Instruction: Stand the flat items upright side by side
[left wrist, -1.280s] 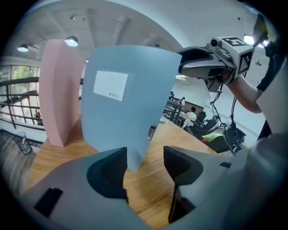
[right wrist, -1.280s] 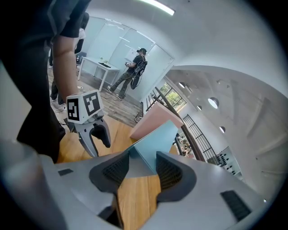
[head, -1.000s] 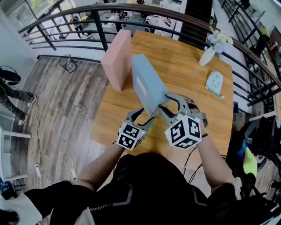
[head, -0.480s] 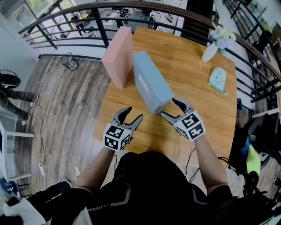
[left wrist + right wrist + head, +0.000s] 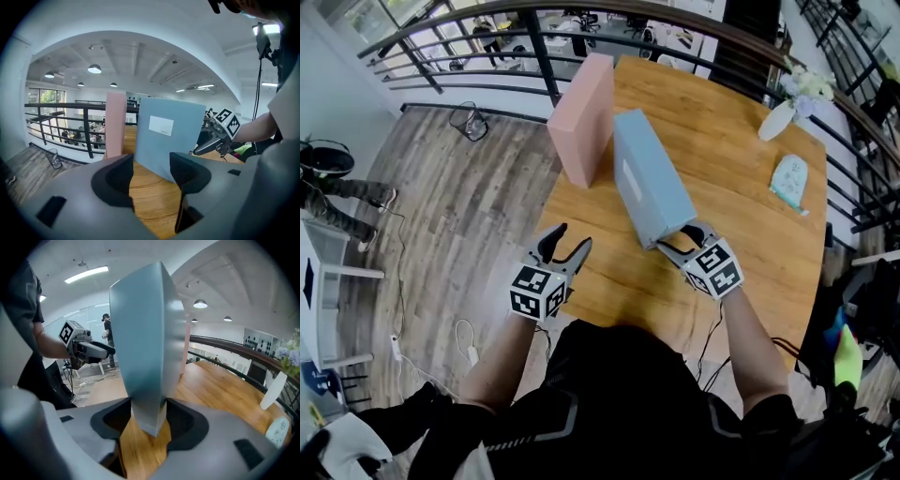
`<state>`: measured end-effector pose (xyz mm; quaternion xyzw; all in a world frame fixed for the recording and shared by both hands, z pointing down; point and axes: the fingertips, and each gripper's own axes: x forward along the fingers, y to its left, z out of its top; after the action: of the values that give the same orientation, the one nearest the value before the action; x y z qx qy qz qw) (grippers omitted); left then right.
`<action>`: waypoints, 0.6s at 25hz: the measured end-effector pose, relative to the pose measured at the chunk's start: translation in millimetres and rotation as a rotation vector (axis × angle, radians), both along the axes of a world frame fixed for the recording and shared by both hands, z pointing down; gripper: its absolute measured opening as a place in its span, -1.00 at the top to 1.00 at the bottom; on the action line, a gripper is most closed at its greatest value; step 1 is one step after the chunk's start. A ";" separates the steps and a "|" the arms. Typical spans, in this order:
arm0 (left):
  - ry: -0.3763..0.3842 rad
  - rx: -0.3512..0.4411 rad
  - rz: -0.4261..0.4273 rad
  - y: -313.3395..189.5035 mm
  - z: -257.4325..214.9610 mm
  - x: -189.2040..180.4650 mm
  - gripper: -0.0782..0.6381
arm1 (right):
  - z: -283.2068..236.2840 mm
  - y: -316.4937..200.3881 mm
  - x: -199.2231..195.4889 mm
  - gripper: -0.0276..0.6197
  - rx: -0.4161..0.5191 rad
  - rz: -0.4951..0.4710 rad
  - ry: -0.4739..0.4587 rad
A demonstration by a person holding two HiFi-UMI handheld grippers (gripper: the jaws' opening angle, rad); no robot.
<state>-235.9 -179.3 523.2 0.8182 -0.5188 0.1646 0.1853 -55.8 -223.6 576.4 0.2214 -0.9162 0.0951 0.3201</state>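
- Pink box (image 5: pixel 586 117): upright on table (image 5: pixel 750 234).
- Blue box (image 5: pixel 649 187): upright just beside it, skewed.
- Right gripper (image 5: pixel 682 239): jaws closing on blue box's near end.
- Left gripper (image 5: pixel 570 239): jaws apart, empty.
- Likely left: square up, release.

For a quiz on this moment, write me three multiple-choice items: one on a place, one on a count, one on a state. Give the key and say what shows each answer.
1. Where does the pink box stand?
A. flat on the floor
B. on the table, at the person's left of the blue box
C. on top of the vase

2. How many boxes are on the table?
A. one
B. four
C. two

3. How is the left gripper?
A. jaws apart, nothing between them
B. clamped on the pink box
C. clamped on a cable

Key:
1 B: the head view shows it by the table's left edge, beside the blue box.
2 C: only the pink and the blue box show there.
3 A: the left gripper view shows bare wood between the spread jaws, with both boxes farther off.
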 end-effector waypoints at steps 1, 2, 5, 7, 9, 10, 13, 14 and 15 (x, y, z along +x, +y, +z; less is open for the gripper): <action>-0.001 0.003 -0.006 -0.8 -0.5 -5.6 0.05 | 0.1 -0.4 -4.4 0.16 0.003 0.017 -0.002; -0.003 0.005 -0.010 -1.9 -0.8 -10.7 0.05 | 0.3 -1.5 -8.9 0.16 0.005 0.035 -0.005; -0.005 0.011 -0.005 -6.0 -1.3 -20.6 0.05 | 1.9 -6.6 -21.0 0.17 -0.006 0.085 -0.031; -0.006 0.017 0.010 -8.6 -2.2 -24.7 0.05 | 3.4 -10.4 -28.3 0.17 -0.026 0.110 -0.051; -0.004 0.025 0.018 -11.5 -4.3 -30.5 0.05 | 4.6 -14.8 -36.3 0.18 -0.042 0.131 -0.059; -0.003 0.028 0.018 -13.3 -5.6 -34.4 0.05 | 4.8 -17.3 -40.6 0.18 -0.046 0.142 -0.060; -0.003 0.036 0.017 -18.3 -8.4 -45.5 0.05 | 4.8 -25.6 -53.0 0.18 -0.048 0.180 -0.059; -0.009 0.039 0.020 -20.0 -8.6 -48.8 0.05 | 4.9 -28.2 -57.1 0.18 -0.046 0.193 -0.059; -0.020 0.044 0.023 -22.1 -8.5 -52.2 0.05 | 5.2 -30.7 -61.3 0.18 -0.043 0.207 -0.058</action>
<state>-288.1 -201.4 514.8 0.8263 -0.5146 0.1635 0.1603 -117.1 -254.2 581.6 0.3050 -0.8952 0.1536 0.2864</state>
